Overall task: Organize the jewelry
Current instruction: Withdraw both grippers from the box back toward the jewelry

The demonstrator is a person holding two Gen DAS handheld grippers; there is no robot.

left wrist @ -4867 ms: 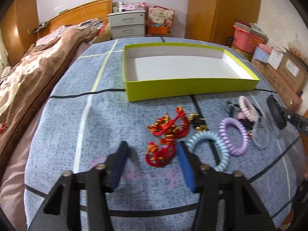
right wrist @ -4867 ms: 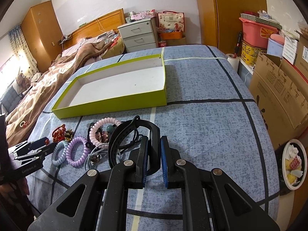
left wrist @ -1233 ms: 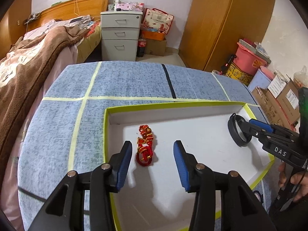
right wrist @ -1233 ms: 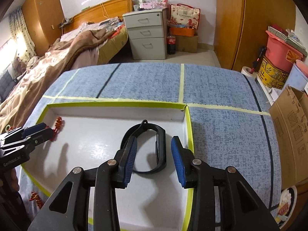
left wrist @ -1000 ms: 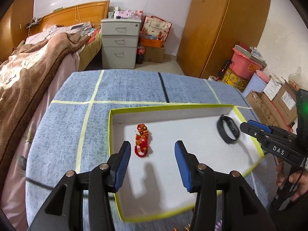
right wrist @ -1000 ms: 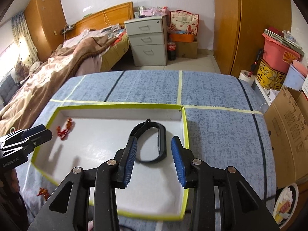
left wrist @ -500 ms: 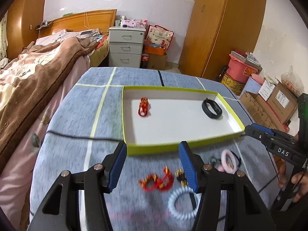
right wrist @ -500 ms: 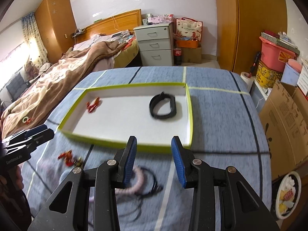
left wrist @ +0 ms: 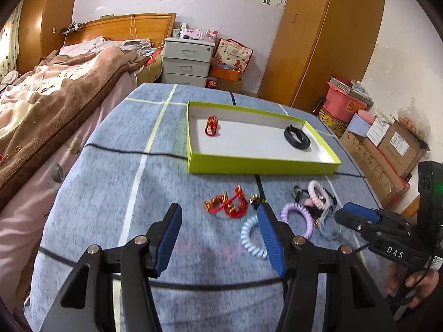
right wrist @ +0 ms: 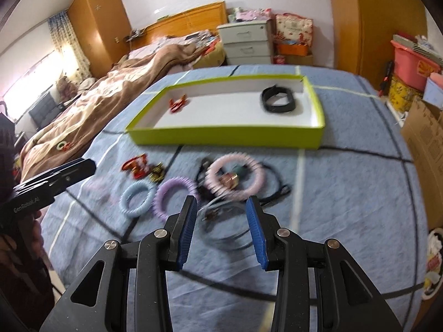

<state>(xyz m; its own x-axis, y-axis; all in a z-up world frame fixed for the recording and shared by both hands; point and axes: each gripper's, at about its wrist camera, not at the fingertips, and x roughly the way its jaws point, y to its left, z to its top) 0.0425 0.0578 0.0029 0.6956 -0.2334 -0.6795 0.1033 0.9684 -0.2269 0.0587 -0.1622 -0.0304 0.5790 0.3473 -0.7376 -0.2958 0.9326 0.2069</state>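
- A bedroom: lilac walls, a wooden wardrobe [left wrist: 326, 41], and a bed [left wrist: 55, 91] under a brown blanket along the left side of the tabletop [left wrist: 110, 188].
- The tabletop wears a blue-grey cloth crossed by black and pale lines; a grey chest of drawers [left wrist: 188, 62] stands beyond its far edge, and cardboard boxes [left wrist: 387, 144] and a pink bin [left wrist: 346, 102] stand to its right.
- A shallow lime-green tray [left wrist: 263, 167] with a white floor sits toward the far side, holding a red knotted ornament [left wrist: 212, 126] at its left end and a black wristband [left wrist: 297, 137] at its right end, well apart.
- The remaining jewelry lies loose on the cloth in front of the tray: a second red knotted ornament [left wrist: 229, 206], a pale blue coil hair tie [right wrist: 137, 197], a purple coil hair tie [right wrist: 175, 197], a pink coil hair tie [right wrist: 235, 175] and a clear bangle [right wrist: 227, 227].
- The left gripper [left wrist: 220, 236], its jaws having just opened wide, holds nothing above the red ornament on the cloth.
- The right gripper [right wrist: 223, 228], jaws parted and empty, hangs over the clear bangle.
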